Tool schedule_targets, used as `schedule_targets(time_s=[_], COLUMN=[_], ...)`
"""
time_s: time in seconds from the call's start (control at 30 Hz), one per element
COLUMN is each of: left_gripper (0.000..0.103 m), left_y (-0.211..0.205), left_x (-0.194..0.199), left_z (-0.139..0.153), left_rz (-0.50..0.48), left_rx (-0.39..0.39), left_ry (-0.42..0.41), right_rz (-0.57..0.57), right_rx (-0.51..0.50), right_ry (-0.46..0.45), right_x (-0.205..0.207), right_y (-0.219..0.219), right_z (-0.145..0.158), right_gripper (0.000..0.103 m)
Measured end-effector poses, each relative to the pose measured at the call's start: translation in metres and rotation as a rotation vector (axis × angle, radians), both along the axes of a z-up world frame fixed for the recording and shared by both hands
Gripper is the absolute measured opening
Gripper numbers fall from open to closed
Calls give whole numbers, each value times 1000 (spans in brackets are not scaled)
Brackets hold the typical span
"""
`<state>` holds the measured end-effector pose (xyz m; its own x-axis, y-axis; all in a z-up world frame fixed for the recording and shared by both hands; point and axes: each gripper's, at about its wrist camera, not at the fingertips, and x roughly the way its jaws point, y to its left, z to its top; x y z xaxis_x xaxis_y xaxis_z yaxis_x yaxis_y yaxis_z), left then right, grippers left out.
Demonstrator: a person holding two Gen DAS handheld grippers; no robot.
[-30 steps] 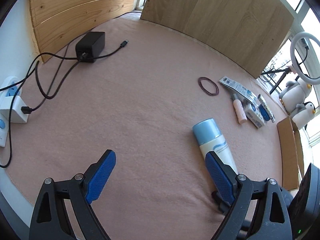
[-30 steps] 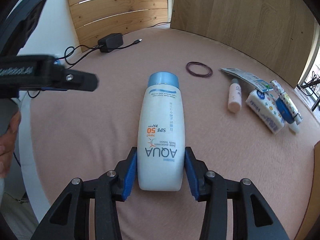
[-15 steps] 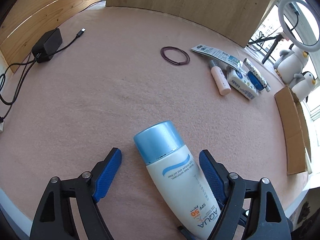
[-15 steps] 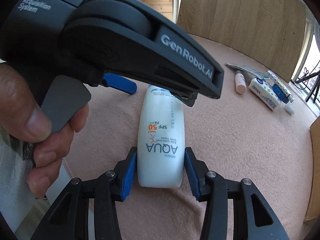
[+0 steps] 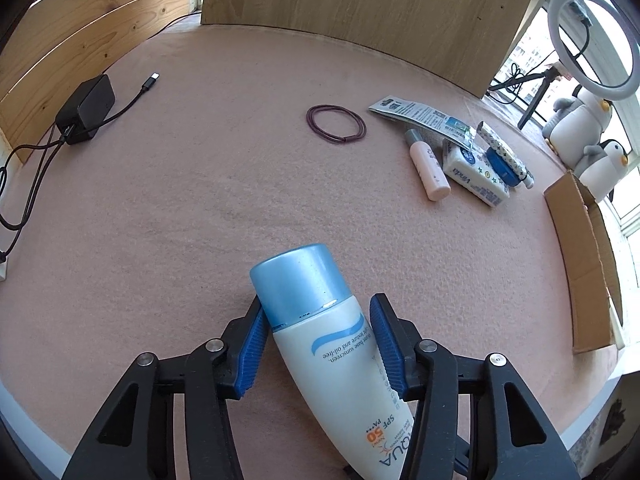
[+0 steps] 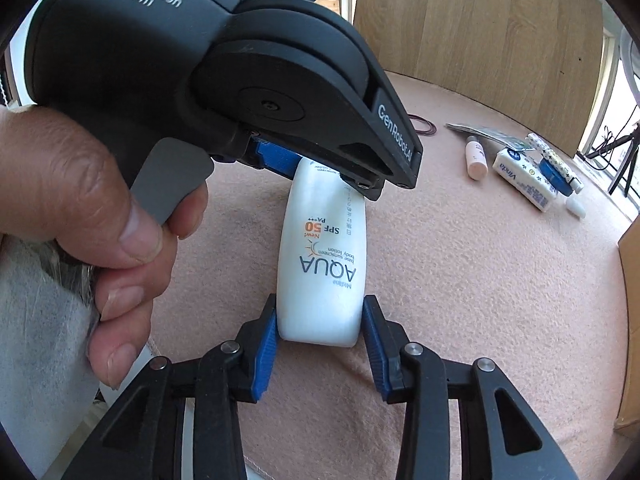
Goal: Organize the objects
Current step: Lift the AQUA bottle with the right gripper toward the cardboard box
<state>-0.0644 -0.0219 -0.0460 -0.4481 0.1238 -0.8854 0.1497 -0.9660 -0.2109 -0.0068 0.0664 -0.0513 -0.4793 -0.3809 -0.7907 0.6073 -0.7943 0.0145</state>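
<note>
Closing your left hand-held gripper [image 5: 316, 344] onto the sunscreen bottle [image 5: 340, 364]; your right hand-held gripper [image 6: 320, 344] clamps its base.

White bottle [image 5: 340, 364], blue cap [image 5: 298, 282]

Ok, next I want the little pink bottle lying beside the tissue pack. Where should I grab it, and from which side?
Grip the pink bottle across its round body, mid-length, coming down from above with one finger on each long side. It lies flat on its side. The tissue pack lies close along one side, so that finger probably gets only a narrow gap; the other side is free.
</note>
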Motion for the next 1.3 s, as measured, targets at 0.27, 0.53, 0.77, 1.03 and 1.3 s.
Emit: schedule_targets(time_s=[0.27, 0.53, 0.77, 1.03, 1.3], left_gripper=[53, 53, 53, 53, 53], left_y=[-5, -8, -10, 0, 31], left_x=[2, 3, 5, 3, -10], left_z=[23, 62, 74, 80, 94], left_rz=[1, 2, 2, -16, -88], left_rx=[-5, -24, -34, -40, -40], left_ry=[51, 127, 147, 158, 177], right_rz=[-1, -1, 3, -9, -73], right_rx=[-17, -42, -53, -58, -76], right_ry=[40, 103, 126, 136, 158], right_x=[-7, -18, -14, -1, -1], right_y=[-3, -7, 4, 8, 27], right_z=[14, 40, 49, 52, 62], right_gripper=[35, 35, 35, 35, 35])
